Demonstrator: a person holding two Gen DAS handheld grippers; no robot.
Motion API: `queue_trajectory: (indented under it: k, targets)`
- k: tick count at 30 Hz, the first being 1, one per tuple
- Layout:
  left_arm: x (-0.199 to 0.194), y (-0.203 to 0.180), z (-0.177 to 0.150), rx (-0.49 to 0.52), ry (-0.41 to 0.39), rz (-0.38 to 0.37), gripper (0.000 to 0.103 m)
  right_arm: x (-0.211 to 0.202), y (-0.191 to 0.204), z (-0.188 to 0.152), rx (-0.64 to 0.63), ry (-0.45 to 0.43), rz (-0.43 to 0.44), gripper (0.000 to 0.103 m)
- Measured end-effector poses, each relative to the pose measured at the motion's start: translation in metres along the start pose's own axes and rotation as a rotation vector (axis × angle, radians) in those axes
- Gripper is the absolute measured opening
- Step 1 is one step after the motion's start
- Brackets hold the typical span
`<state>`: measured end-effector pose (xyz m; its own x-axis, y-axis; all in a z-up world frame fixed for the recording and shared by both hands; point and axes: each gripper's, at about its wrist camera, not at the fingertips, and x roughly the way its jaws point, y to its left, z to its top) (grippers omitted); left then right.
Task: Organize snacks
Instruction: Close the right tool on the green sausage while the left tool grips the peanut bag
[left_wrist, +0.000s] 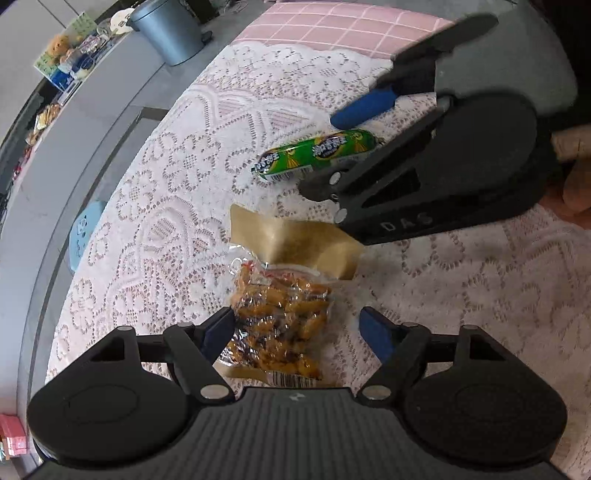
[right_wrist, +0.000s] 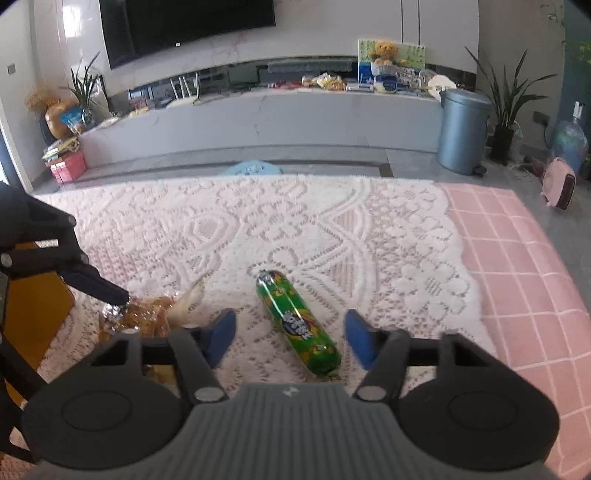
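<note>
A green sausage-shaped snack (right_wrist: 295, 321) lies on the white lace cloth (right_wrist: 258, 229). My right gripper (right_wrist: 290, 334) straddles it, open, with its blue pads clear of the wrapper on both sides. The left wrist view shows the same sausage (left_wrist: 314, 151) and the right gripper (left_wrist: 321, 155) over it. Nearer, a clear bag of yellow-brown snacks (left_wrist: 280, 317) with a tan paper top lies between the fingers of my left gripper (left_wrist: 297, 332). That gripper is open; its left pad is at the bag's edge and its right pad stands apart. The right wrist view has the bag (right_wrist: 147, 314) under a left finger (right_wrist: 103, 286).
A pink checked cloth (right_wrist: 517, 266) covers the table beyond the lace. A grey pedal bin (right_wrist: 463, 129) and a pale blue stool (right_wrist: 251, 170) stand on the floor past the table. A yellow-orange flat object (right_wrist: 33, 314) sits at the left edge. A long low shelf (right_wrist: 258, 110) lines the wall.
</note>
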<state>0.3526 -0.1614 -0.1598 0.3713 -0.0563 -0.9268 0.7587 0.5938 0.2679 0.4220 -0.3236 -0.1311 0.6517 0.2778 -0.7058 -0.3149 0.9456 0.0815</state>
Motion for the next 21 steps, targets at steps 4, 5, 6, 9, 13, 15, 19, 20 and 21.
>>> queue_trajectory:
  k: [4,5,6,9,13,15,19,20,21]
  targets:
    - [0.003,0.006,0.0,-0.034,0.01,-0.016,0.091,0.008,0.003,-0.005,-0.017,0.007,-0.044,0.026]
    - [0.003,0.007,0.0,-0.037,0.011,-0.019,0.091,0.007,0.004,-0.006,-0.022,0.006,-0.054,0.02]
    - [0.004,0.008,0.001,-0.039,0.012,-0.025,0.092,0.005,0.003,-0.006,-0.01,0.012,-0.045,0.02]
    - [0.006,0.014,0.001,-0.055,0.016,-0.03,0.09,-0.008,0.001,-0.008,0.026,0.028,-0.037,0.02]
    - [0.005,0.017,0.001,-0.072,0.015,-0.038,0.088,-0.035,-0.001,-0.021,0.127,0.045,-0.008,0.02]
    - [0.005,0.017,0.001,-0.074,0.014,-0.036,0.085,-0.045,0.001,-0.03,0.174,0.064,0.009,0.02]
    - [0.001,0.012,-0.001,-0.063,0.001,-0.006,0.074,-0.059,0.01,-0.043,0.207,0.089,-0.015,0.02]
    - [0.0,0.01,-0.001,-0.059,-0.002,0.01,0.073,-0.063,0.012,-0.047,0.209,0.083,-0.021,0.02]
    - [0.0,0.007,-0.001,-0.058,0.0,0.018,0.072,-0.067,0.012,-0.051,0.214,0.076,-0.025,0.02]
